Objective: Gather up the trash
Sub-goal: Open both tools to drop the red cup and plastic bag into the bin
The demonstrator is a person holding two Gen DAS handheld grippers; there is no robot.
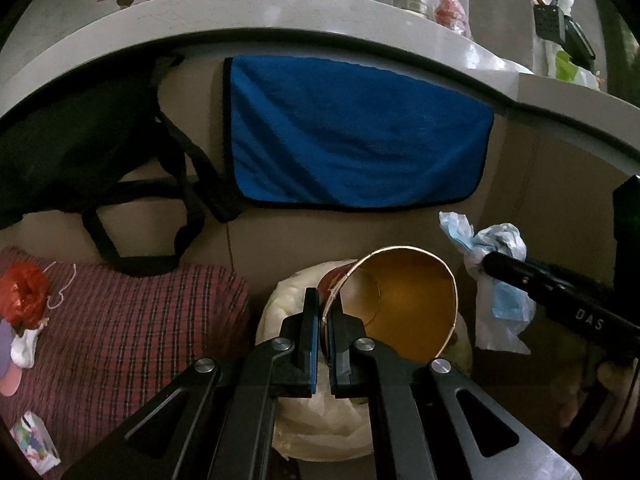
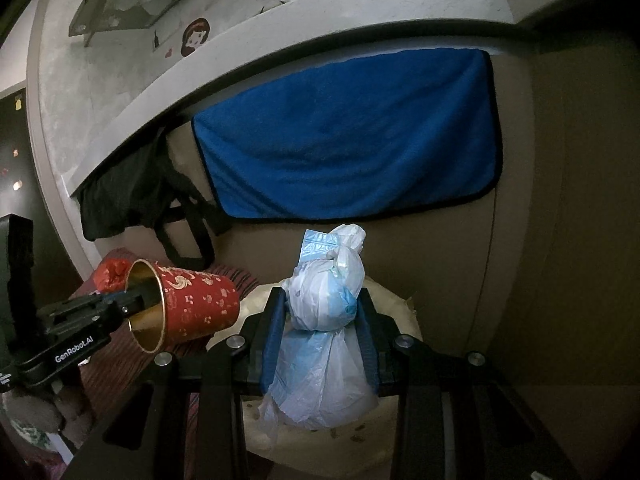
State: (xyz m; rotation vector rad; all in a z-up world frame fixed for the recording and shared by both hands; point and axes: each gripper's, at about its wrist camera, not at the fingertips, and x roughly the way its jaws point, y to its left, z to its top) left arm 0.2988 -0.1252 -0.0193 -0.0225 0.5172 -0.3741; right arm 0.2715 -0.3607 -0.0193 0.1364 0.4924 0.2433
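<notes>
Trash in both hands, held above a pale cushion (image 1: 280, 312) on a tan sofa (image 1: 272, 240).

Far left: plaid pillow (image 1: 120, 320) with a red crumpled scrap (image 1: 22, 292) on it, possibly more trash; too dim to be sure. Black bag (image 1: 80, 152) hangs behind it.

Left gripper (image 1: 324, 344): jaws clamped on the wall of a red paper cup (image 1: 400, 304), one finger inside the mouth, one outside. Cup lies tipped sideways, gold interior toward the lens, apparently empty. Judged light and thin-walled; the rim pinch suits it, but a harder squeeze would likely crease the wall.

Centre: blue towel (image 1: 352, 136) draped on the sofa back, under a white ledge (image 1: 280, 16).

Right gripper (image 2: 322, 336): jaws part-closed around a knotted plastic bag (image 2: 324, 312), white and blue, upright between the pads. Soft, crinkly, probably slippery; grip sits on the bulge just below the knot, a sensible spot since the knot stops it from sliding through.

Hard to read: bag contents hidden; its lower end is cut off behind the gripper body. No bin in either view. Lighting poor; corners black.
</notes>
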